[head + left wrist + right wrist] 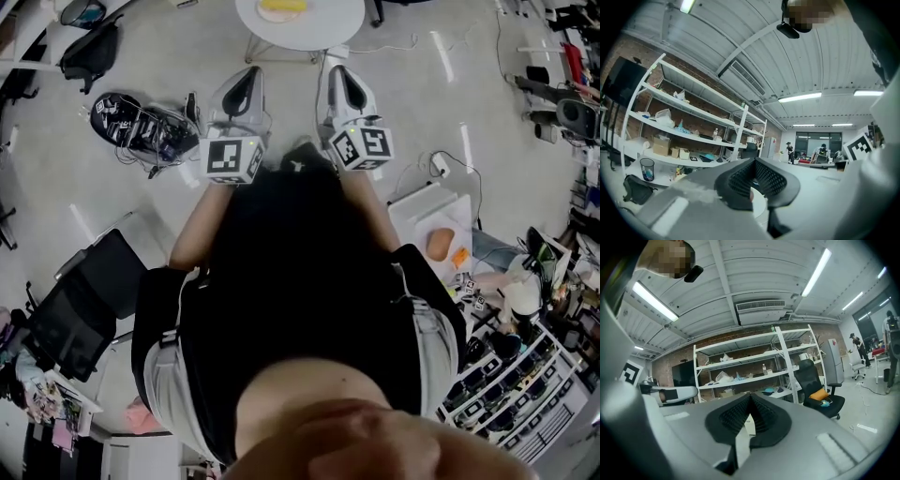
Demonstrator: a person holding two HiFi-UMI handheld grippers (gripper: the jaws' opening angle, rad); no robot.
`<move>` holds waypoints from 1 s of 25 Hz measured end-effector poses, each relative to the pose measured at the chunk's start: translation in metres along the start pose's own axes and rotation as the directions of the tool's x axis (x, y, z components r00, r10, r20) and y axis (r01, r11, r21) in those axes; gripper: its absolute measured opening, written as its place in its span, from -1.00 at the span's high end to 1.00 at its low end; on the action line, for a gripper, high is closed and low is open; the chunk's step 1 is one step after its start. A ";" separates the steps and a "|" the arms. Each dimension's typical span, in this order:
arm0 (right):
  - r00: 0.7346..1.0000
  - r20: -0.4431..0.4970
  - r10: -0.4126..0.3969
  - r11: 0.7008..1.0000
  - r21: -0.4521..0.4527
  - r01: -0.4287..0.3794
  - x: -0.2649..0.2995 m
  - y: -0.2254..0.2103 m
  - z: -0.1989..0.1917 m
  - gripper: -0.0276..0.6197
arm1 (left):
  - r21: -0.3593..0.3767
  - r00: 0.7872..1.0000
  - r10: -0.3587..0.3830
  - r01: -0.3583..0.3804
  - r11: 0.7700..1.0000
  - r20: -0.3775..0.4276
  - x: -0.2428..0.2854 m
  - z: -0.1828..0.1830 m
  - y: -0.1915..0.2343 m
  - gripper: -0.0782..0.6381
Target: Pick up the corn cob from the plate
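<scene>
Approach step, nothing picked up yet. You hold the left gripper (pixel 248 75) and the right gripper (pixel 339 75) side by side, both pointing level out in front of you over open floor (pixel 169 66). The corn cob (pixel 283 6), a yellow shape, lies on the plate (pixel 263 14) on the round white worktop (pixel 328 28). It is well ahead of both gripper tips and roughly between their lines, a bit nearer the left one's. Neither gripper touches worktop, plate or cob. Left gripper: in its own view the ribbed black pads meet at the tips, pressed together with nothing pinched, and a sliver of white worktop shows through the slot. Right gripper: same, pads closed on each other and empty, with shelving (pixel 754 362) and an office chair (pixel 815 390) beyond it. Next move, as I judge it: step forward until one gripper is over the plate, spread its jaws wider than the cob, tip it down and line the pads across the cob's short side before closing. Risk: the round cob may roll on the plate if one pad lands first, so centre it. Which gripper you'll use can't be told from here.
</scene>
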State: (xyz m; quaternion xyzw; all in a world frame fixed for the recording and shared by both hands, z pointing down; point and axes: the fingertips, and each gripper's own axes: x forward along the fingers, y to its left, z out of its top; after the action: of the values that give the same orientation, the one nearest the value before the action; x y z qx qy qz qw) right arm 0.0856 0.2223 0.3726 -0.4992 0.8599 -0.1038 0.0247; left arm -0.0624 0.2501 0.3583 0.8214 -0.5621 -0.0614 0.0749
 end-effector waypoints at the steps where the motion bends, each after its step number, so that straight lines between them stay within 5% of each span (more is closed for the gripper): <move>1: 1.000 0.001 -0.005 1.000 -0.002 0.005 0.003 0.001 0.000 0.89 | -0.001 1.000 -0.005 0.005 1.000 0.001 0.001 0.000 0.002 0.76; 10: 1.000 -0.021 0.019 1.000 -0.016 -0.020 0.037 -0.011 -0.008 0.89 | -0.015 1.000 0.016 -0.016 1.000 0.002 0.034 -0.006 0.016 0.76; 25: 0.994 -0.068 0.080 0.997 0.014 -0.079 0.140 -0.089 -0.002 0.89 | -0.013 0.998 0.051 -0.052 0.999 -0.037 0.169 -0.010 0.036 0.76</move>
State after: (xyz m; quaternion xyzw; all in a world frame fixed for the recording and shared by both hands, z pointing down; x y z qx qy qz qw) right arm 0.0911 0.0594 0.4008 -0.4605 0.8789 -0.1245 0.0022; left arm -0.0325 0.0804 0.3719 0.8071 -0.5811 -0.0482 0.0925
